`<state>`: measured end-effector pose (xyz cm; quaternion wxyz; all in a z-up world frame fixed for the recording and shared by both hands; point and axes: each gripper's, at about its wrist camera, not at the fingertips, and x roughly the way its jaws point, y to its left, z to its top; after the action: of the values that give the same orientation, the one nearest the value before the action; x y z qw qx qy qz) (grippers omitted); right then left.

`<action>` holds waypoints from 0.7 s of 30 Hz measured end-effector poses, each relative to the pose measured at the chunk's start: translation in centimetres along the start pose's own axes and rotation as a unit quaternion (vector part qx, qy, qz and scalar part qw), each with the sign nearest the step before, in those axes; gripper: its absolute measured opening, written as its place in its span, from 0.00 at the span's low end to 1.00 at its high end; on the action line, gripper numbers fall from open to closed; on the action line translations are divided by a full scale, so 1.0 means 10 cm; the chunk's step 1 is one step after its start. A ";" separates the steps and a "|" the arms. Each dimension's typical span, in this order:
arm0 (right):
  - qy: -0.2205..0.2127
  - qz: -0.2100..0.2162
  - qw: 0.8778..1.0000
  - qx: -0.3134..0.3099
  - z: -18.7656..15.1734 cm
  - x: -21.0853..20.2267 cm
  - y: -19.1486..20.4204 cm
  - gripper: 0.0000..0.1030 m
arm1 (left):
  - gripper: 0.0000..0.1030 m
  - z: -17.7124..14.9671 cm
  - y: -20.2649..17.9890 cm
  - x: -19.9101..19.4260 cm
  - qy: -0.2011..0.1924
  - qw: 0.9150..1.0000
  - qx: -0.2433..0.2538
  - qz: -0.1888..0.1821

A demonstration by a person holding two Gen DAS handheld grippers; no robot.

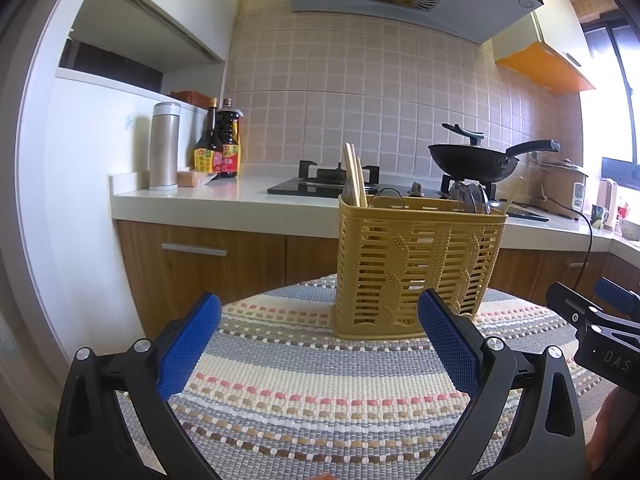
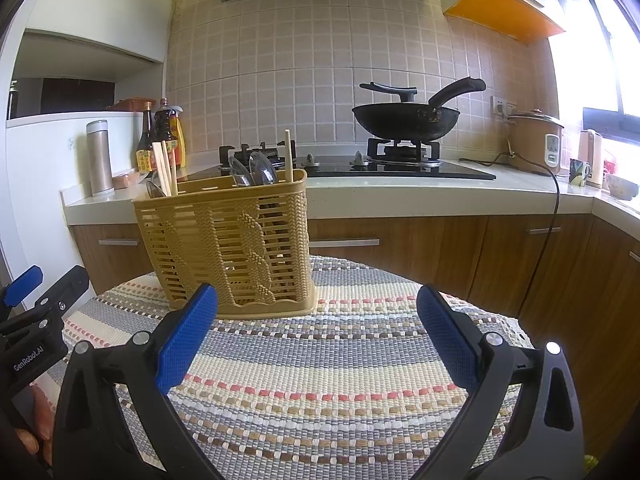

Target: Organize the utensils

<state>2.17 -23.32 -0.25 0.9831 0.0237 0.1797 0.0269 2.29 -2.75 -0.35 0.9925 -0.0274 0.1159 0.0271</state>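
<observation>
A tan slatted utensil basket (image 1: 416, 268) (image 2: 232, 248) stands upright on a striped woven mat (image 1: 320, 392) (image 2: 328, 380). Wooden chopsticks (image 1: 355, 174) (image 2: 165, 168) stick up from its left compartment, clear spoons (image 1: 474, 197) (image 2: 256, 170) lean in another, and one lone chopstick (image 2: 288, 155) rises at its right end. My left gripper (image 1: 320, 340) is open over the mat, short of the basket, nothing between its blue pads. My right gripper (image 2: 318, 336) is open too, its left pad just in front of the basket's base. Each gripper shows at the edge of the other's view.
Behind the mat runs a white kitchen counter (image 1: 208, 200) (image 2: 400, 196) with wooden cabinets below. On it stand a steel flask (image 1: 164, 146), sauce bottles (image 1: 218, 144), a gas hob with a black wok (image 2: 404, 118), and a rice cooker (image 2: 536, 140) with a dangling black cord.
</observation>
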 end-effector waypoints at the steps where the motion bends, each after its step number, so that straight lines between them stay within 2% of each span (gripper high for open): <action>1: 0.000 0.000 1.000 0.000 0.00 0.00 0.00 0.92 | 0.93 0.00 0.00 0.00 0.001 1.000 0.000 0.000; 21: -0.002 -0.009 1.000 0.000 0.00 -0.01 0.01 0.92 | 0.93 0.00 0.00 0.01 0.003 1.000 0.003 0.001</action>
<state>2.12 -23.25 -0.20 0.9836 0.0225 0.1781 0.0178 2.40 -2.72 -0.38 0.9922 -0.0246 0.1192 0.0280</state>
